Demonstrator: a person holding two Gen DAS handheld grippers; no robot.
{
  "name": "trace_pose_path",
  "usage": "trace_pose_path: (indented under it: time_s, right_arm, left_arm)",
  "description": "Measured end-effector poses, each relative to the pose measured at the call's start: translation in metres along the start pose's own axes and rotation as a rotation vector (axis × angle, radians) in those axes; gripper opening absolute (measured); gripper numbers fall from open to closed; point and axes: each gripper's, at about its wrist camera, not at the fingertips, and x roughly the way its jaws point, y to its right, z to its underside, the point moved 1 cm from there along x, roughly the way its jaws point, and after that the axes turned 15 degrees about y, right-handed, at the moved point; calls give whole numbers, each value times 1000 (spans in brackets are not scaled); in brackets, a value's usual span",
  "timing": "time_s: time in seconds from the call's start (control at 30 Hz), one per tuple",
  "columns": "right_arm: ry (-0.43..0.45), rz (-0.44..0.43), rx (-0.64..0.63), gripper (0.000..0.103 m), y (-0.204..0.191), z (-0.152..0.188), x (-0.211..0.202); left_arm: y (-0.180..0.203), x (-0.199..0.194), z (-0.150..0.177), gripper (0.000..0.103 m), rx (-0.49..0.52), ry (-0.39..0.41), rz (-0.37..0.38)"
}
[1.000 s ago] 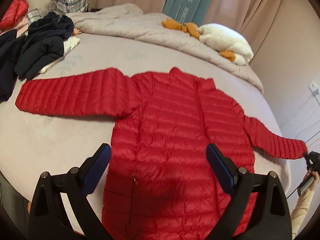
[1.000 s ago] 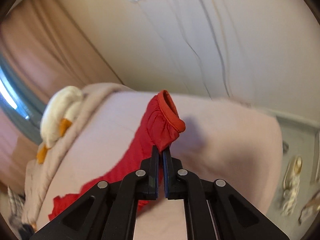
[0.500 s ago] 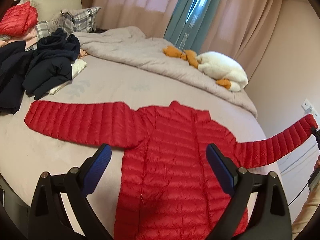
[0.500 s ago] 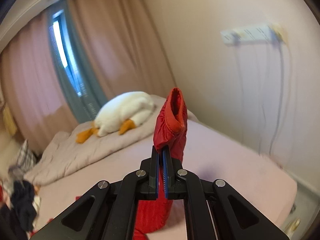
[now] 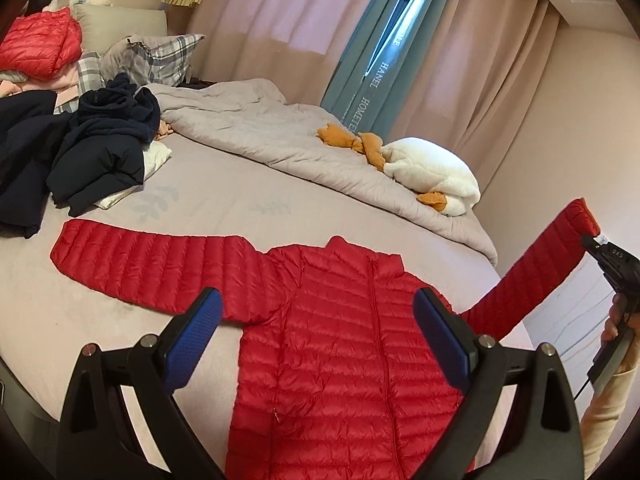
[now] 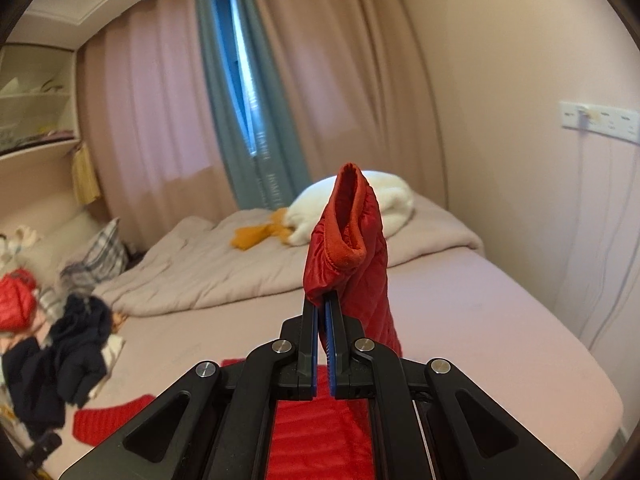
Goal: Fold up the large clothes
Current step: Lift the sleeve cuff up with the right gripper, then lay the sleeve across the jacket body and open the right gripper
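A red quilted down jacket (image 5: 344,344) lies front up on the bed, its one sleeve (image 5: 148,264) stretched out flat to the left. My left gripper (image 5: 316,340) is open and empty, hovering above the jacket's body. My right gripper (image 6: 323,304) is shut on the cuff of the other sleeve (image 6: 348,236) and holds it up in the air. In the left wrist view that raised sleeve (image 5: 536,272) slants up to the right gripper (image 5: 592,240) at the right edge.
A pile of dark clothes (image 5: 80,148) lies at the bed's left. A grey duvet (image 5: 280,136) and a white plush duck (image 5: 428,172) lie at the far side. A folded red jacket (image 5: 40,46) sits at the far left. A wall (image 6: 540,160) borders the bed's right side.
My right gripper has lifted the sleeve cuff off the bed's right edge and up into the air. My left gripper has tilted up and back; it stays open.
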Motion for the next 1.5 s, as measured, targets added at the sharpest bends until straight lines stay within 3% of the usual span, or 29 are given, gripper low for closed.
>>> trace_pose_path:
  time_s: [0.57,0.87,1.13,1.5]
  right_arm:
    - [-162,-249,-66,5,-73,44,4]
    - [-322,-347,-81,5,-102,93,13]
    - [-441,-392,-86,5,-123,134,20]
    - [-618,-344,-100,5,-145,200,32]
  left_arm:
    - [0,-2,5,97,20,0,-8]
    - [-9,2,13,97,16,-26,-46]
    - [-22,10,27,97,10,-68,-88]
    - [-41,22,50,97,10,-146,-134]
